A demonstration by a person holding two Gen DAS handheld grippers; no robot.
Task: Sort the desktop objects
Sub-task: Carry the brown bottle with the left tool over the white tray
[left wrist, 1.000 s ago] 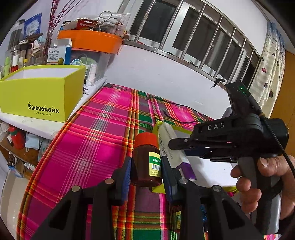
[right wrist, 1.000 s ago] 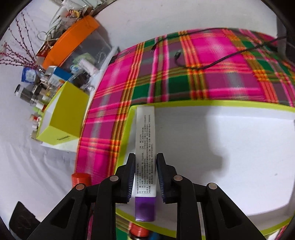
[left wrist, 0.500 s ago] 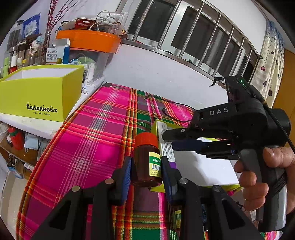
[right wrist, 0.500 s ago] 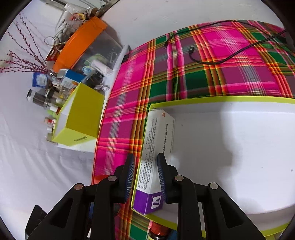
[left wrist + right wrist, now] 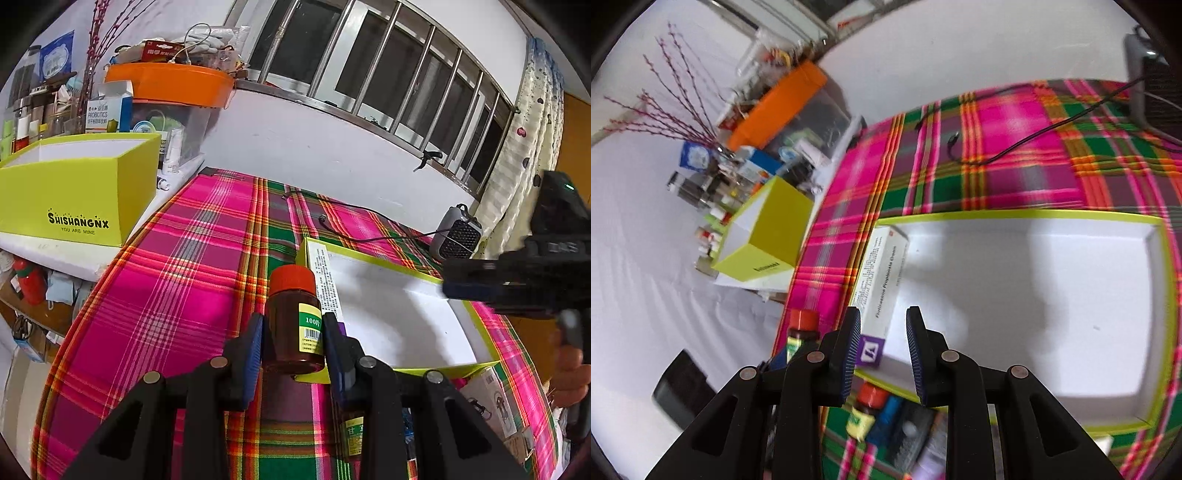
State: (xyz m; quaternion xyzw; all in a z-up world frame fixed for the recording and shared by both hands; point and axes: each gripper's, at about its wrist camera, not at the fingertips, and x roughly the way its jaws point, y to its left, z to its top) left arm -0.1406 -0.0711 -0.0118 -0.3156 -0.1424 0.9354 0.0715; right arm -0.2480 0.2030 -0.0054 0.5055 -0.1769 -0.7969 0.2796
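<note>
The brown bottle (image 5: 293,325) (red cap, yellow-green label) stands upright, clamped between the left jaws. The white carton (image 5: 881,280), purple at its near end, lies flat against the tray's (image 5: 1034,216) left wall, just beyond the parted right jaws.

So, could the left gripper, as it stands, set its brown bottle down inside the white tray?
Probably yes: the left gripper holds the brown bottle right at the tray's near corner. Only the medicine box lies along that edge; the rest is bare.
</note>
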